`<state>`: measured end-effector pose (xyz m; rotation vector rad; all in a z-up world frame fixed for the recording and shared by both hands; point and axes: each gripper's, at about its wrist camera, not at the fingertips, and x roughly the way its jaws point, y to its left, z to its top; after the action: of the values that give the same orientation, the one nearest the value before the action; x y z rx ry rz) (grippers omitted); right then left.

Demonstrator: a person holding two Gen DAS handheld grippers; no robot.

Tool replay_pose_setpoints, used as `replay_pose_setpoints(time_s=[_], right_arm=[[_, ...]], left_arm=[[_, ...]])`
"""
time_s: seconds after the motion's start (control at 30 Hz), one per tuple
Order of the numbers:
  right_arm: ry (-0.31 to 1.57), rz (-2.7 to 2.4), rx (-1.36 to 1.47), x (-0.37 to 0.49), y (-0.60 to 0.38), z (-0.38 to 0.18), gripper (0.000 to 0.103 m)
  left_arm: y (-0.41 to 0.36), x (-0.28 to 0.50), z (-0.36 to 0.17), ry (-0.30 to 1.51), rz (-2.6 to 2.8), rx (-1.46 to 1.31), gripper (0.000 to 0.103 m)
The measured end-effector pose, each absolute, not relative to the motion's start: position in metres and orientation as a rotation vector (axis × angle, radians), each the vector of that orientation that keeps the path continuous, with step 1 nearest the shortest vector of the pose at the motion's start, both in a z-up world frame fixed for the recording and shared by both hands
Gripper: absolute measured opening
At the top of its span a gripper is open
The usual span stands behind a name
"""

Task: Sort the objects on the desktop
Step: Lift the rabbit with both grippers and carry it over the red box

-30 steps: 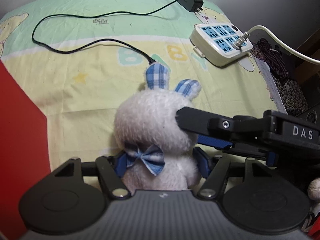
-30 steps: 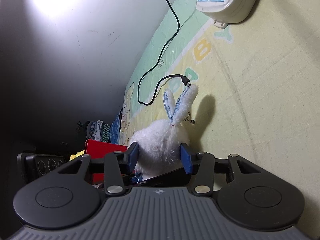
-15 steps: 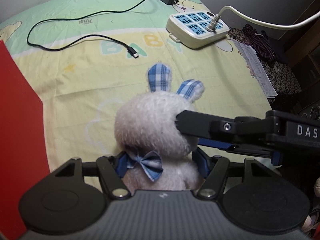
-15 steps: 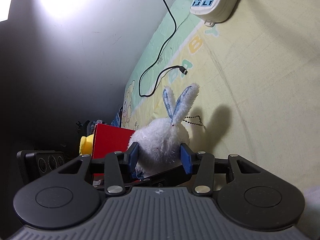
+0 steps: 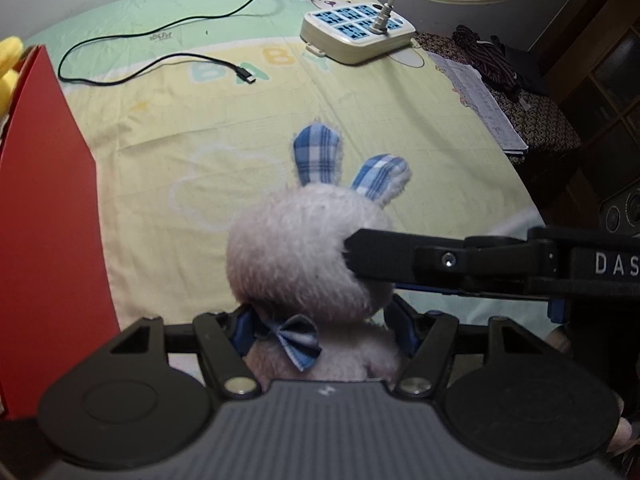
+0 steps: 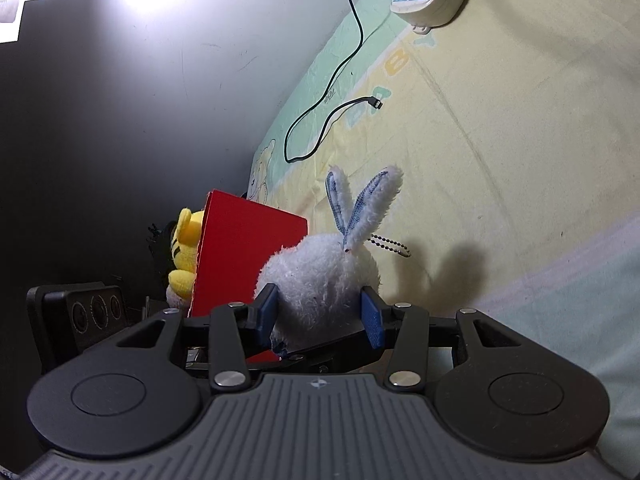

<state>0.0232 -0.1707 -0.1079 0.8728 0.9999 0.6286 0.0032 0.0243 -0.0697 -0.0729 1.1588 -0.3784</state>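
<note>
Carried nearer since a second ago, the plush rabbit (image 5: 304, 256) now hangs just beside the red box (image 5: 44, 216), off the sheet. Left gripper (image 5: 320, 326) and right gripper (image 6: 320, 312) both pinch it firmly. One yellow toy (image 6: 182, 256) sits boxed; the black cable (image 5: 160, 60) lies beyond, unsorted.

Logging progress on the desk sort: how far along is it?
Done: a yellow plush toy already sits in the red box. In hand: the left gripper and right gripper both clamp the white plush bunny above the sheet. Left: the black charger cable and power strip.
</note>
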Motion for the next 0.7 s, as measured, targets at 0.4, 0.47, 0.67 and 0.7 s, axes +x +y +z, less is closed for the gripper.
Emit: replay_pose_setpoints(time_s=[0.4, 0.47, 0.67, 0.7], right_arm=[[0.915, 0.610, 0.840, -0.025, -0.137, -0.076, 0.047], [0.886, 0.607, 0.834, -0.032, -0.130, -0.066, 0.047], [0.809, 0.601, 0.816, -0.047, -0.107, -0.041, 0.047], [0.797, 0.600, 0.811, -0.049, -0.103, -0.037, 0.047]], left_arm=[[0.068, -0.041, -0.042, 1.067, -0.486, -0.099, 0.067], [0.074, -0.046, -0.034, 1.038, -0.505, -0.083, 0.067], [0.100, -0.061, -0.006, 0.950, -0.561, -0.055, 0.067], [0.105, -0.062, -0.002, 0.940, -0.571, -0.059, 0.067]])
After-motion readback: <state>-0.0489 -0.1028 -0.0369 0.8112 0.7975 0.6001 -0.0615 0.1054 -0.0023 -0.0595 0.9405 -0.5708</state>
